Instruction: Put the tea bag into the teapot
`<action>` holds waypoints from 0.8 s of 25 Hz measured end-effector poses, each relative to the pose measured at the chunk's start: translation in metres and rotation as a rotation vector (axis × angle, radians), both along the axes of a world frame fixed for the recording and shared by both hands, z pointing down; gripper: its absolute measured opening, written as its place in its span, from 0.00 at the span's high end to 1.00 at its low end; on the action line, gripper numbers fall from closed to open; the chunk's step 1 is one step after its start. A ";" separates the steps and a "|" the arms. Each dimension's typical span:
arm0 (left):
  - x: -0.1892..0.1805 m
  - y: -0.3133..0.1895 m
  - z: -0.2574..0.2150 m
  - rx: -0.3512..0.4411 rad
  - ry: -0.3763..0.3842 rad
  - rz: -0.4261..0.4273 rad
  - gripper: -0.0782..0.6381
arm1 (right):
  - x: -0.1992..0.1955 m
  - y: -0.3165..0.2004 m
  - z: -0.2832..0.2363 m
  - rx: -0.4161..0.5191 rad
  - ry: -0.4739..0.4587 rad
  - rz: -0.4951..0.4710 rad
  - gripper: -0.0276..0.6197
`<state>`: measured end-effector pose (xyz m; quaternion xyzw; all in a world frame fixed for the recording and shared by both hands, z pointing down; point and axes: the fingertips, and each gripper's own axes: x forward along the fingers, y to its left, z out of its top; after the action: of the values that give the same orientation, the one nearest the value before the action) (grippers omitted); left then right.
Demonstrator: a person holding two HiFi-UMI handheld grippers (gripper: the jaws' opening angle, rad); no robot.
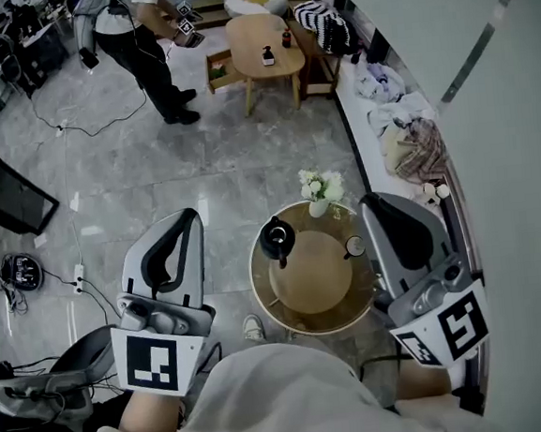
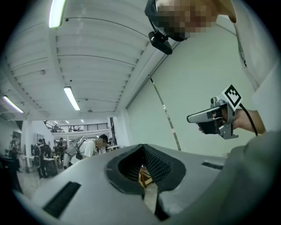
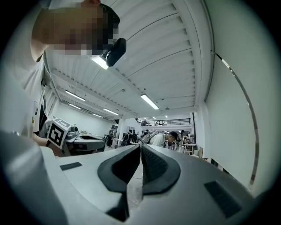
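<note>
My left gripper point(image 1: 188, 218) and right gripper point(image 1: 375, 201) both have jaws closed together, held level, flanking the round table point(image 1: 303, 322) bearing the black teapot point(image 1: 276, 240).

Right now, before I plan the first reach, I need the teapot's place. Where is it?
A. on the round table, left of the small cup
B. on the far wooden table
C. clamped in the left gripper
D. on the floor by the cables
A: the head view shows the black teapot standing on the round table, with the small cup to its right.
</note>
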<state>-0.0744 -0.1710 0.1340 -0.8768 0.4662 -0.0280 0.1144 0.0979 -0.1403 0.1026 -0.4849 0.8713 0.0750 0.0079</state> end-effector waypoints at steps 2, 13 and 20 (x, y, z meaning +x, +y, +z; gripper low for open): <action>-0.002 0.001 0.008 -0.021 -0.001 -0.005 0.88 | 0.000 0.003 0.005 -0.007 -0.009 -0.002 0.93; 0.001 0.001 0.040 -0.107 -0.023 0.001 0.88 | -0.002 0.003 0.045 -0.064 0.038 0.023 0.94; 0.002 0.003 0.042 -0.110 -0.035 0.008 0.88 | 0.004 0.000 0.044 -0.071 0.037 0.049 0.94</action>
<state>-0.0727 -0.1679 0.1760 -0.8829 0.4584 -0.0685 0.0744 0.1021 -0.1407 0.1466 -0.5046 0.8613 0.0534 -0.0272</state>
